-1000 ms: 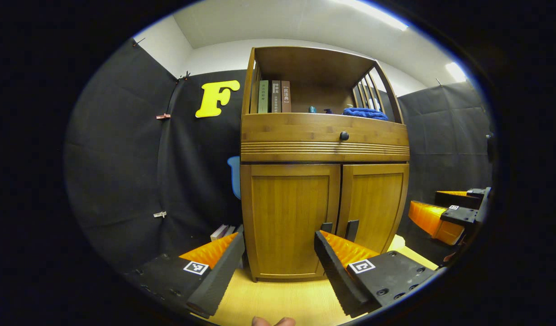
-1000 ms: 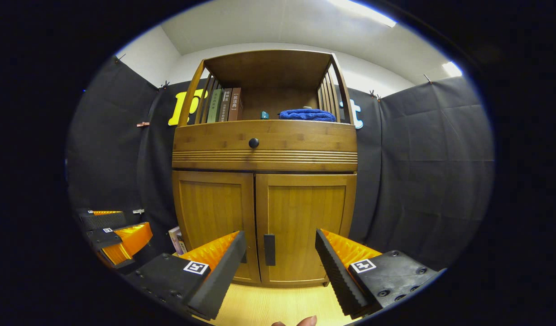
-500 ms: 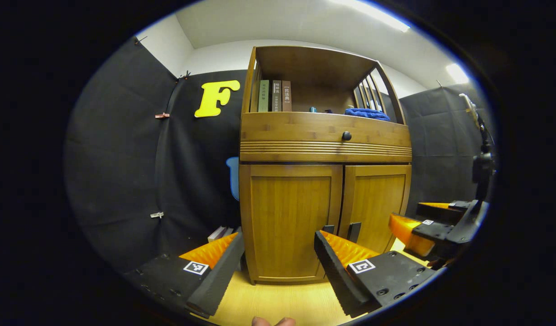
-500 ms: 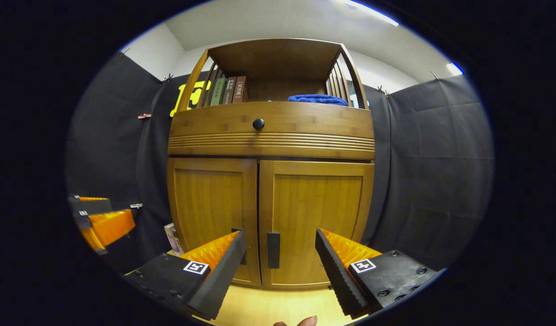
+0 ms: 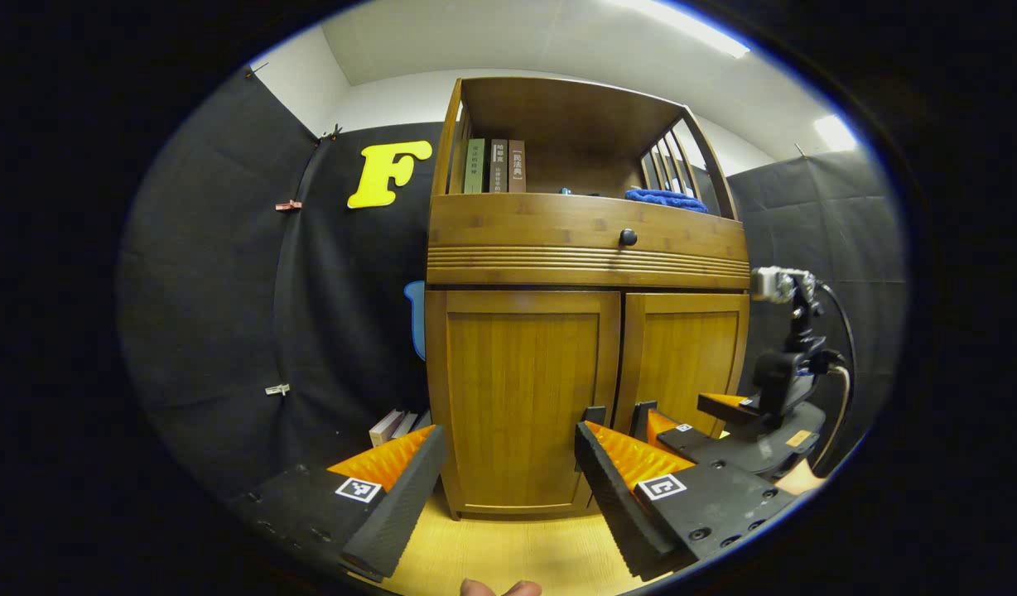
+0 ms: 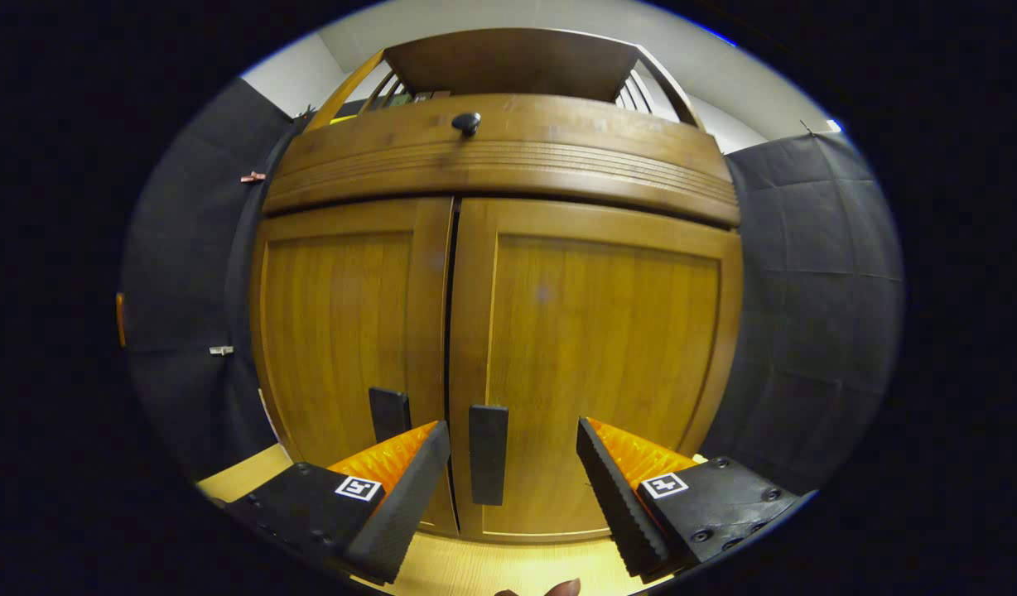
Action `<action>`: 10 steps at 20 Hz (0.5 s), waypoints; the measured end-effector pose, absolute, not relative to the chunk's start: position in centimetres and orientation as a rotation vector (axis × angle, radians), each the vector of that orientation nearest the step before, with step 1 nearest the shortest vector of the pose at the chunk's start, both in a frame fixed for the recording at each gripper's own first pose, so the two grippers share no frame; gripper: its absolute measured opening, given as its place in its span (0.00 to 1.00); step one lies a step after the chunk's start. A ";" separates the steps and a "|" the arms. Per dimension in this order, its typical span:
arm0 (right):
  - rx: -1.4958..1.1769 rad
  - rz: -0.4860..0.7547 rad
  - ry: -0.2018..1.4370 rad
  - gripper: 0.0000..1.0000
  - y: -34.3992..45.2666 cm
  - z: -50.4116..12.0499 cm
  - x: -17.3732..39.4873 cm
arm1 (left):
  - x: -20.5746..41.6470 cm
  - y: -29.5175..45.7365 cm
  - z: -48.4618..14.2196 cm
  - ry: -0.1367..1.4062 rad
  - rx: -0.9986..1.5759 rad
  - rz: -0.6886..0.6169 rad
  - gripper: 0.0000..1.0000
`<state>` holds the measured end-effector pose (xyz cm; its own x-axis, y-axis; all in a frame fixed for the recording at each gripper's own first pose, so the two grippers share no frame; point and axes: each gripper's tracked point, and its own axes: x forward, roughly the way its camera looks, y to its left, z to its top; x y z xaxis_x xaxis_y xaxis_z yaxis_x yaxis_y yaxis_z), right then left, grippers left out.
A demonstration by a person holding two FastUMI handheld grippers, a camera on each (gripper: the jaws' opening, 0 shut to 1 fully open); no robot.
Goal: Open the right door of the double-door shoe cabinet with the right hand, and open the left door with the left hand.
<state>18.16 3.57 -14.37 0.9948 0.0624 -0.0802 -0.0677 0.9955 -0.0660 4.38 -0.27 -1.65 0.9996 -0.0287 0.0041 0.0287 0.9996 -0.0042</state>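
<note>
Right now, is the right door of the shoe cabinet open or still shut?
Shut. The right door sits flush beside the left door, only a thin seam between them; the right gripper brackets its handle, jaws open.

In the left gripper view, the right gripper (image 5: 653, 422) at four o'clock sits partly hidden behind the left gripper's finger (image 5: 620, 484); whether it touches the right door's handle (image 5: 641, 414) cannot be told.
</note>
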 end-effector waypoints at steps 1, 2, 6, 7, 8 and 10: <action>-0.062 0.066 0.100 0.98 3.5 -15.6 19.0 | 4.6 -0.3 -1.7 -0.004 -0.001 -0.024 0.97; -0.044 0.065 0.125 0.98 3.4 -16.6 19.7 | 4.8 -0.2 -1.9 -0.006 0.003 -0.016 0.97; 0.020 0.084 0.178 0.85 3.2 -19.5 21.4 | 5.0 0.4 -3.2 0.020 -0.011 0.022 0.97; 0.030 0.106 0.172 0.78 3.4 -19.5 21.7 | 4.9 0.6 -3.4 0.020 -0.019 0.032 0.96; 0.034 0.123 0.167 0.66 4.1 -19.8 21.9 | 4.7 0.6 -3.9 0.027 -0.025 0.035 0.96; 0.016 0.138 0.160 0.49 4.8 -19.8 22.0 | 4.4 1.1 -4.7 0.043 -0.025 0.051 0.96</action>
<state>22.04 4.78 -19.80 0.9777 0.1383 -0.1578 -0.1357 0.9904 0.0272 4.38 1.10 -4.68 0.9978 0.0500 -0.0441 -0.0511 0.9984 -0.0238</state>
